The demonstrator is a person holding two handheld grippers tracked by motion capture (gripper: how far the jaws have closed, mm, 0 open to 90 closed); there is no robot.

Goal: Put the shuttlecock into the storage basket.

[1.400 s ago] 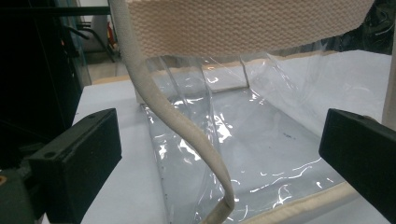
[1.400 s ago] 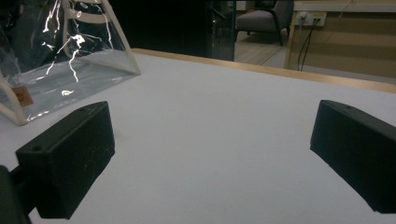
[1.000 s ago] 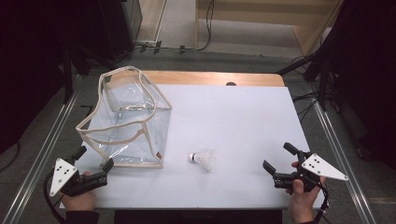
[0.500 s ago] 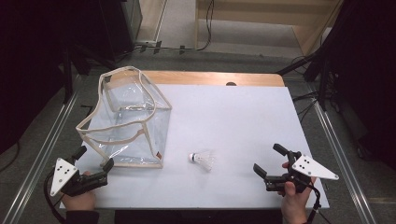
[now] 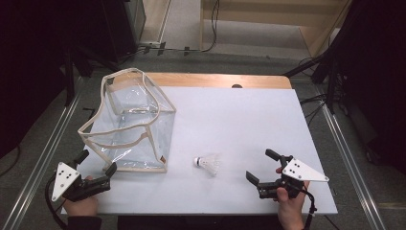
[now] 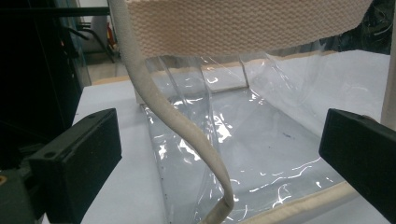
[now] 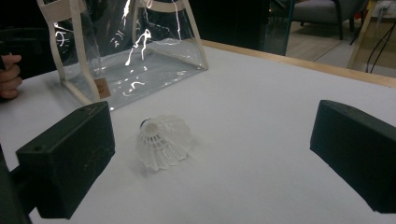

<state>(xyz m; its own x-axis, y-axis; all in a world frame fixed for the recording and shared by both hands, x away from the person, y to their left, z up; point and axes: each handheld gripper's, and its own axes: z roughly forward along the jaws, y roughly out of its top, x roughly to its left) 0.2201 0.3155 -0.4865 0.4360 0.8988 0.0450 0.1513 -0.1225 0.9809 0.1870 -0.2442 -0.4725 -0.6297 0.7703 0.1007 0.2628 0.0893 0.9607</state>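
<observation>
A white shuttlecock (image 5: 209, 164) lies on its side on the white table (image 5: 239, 120), just right of a clear plastic bag (image 5: 131, 124) with cream fabric trim. My right gripper (image 5: 262, 166) is open, a short way right of the shuttlecock, jaws pointing toward it. In the right gripper view the shuttlecock (image 7: 163, 142) lies between and beyond the jaws, with the bag (image 7: 126, 51) further back. My left gripper (image 5: 96, 163) is open at the bag's near left corner. In the left gripper view the bag's wall (image 6: 243, 135) and a trim strap (image 6: 177, 126) stand right before the jaws.
A wooden strip (image 5: 220, 80) borders the table's far edge. Metal rails (image 5: 45, 143) run along both sides of the table. Dark equipment and cables stand on the floor behind. A hand (image 7: 9, 74) shows at the left of the right gripper view.
My right gripper has moved left across the table toward the shuttlecock. The left gripper, bag and shuttlecock have stayed where they were.
</observation>
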